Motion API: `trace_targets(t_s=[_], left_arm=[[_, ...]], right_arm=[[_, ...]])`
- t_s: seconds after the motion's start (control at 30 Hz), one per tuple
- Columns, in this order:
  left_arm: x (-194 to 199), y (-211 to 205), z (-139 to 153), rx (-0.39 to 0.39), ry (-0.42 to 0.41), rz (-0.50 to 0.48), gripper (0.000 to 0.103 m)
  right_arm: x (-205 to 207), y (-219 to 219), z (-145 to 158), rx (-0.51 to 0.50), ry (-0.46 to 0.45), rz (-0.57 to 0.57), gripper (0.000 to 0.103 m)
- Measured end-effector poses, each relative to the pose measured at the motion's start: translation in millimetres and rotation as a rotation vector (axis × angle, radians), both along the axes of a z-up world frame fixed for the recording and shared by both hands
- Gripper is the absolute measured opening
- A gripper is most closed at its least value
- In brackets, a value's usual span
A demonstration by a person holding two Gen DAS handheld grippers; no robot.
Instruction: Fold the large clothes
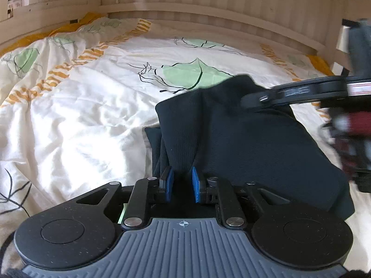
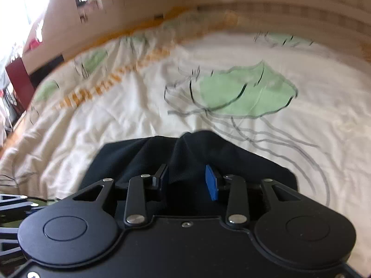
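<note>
Holding a dark garment [image 1: 231,139] bunched ahead of both grippers over the bed [image 1: 81,115]: left gripper [image 1: 182,183] pinched nearly shut on a fold, right gripper [image 2: 187,180] part-open around another. Soft, limp, light; best gripped at edges or corners.

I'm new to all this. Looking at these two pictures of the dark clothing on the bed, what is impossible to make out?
- What kind of dark garment this is: both views, bunched up and partly hidden by the grippers' bodies.
- Whether the right gripper presses the cloth: right wrist view, the cloth covers the gap.
- The room's left side: right wrist view, blurred and glaring.
- The person: left wrist view, only a blurred red patch at the right edge.
</note>
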State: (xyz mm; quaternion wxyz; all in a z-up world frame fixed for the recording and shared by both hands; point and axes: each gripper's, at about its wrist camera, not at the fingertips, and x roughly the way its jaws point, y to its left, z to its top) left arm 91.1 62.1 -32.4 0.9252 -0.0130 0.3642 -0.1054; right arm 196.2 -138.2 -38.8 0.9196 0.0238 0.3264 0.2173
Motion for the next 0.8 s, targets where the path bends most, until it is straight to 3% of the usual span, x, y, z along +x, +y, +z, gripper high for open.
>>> trace_targets(t_s=[0.23,0.37,0.53,0.63,0.8], left_arm=[[0,-3,5,0.013,0.006,0.000,0.017],[0,-1,7,0.027,-0.002,0.006,0.019],[-4,4,13,-0.001,-0.014,0.025,0.034],[-5,5,16,-0.026,-0.022,0.030,0.049],[-10,4,24,-0.072,-0.022,0.009,0.063]], right_arm=[[-76,-24,34,-0.040,-0.112,-0.006,0.046],[-100,-11,22,-0.087,-0.047,0.019,0.046],[-111,28,-16,-0.248,-0.061,0.005,0.042],[-111,38,-18,-0.275,-0.076,-0.022,0.042],[-117,36,-18,-0.277,-0.104,-0.033,0.042]])
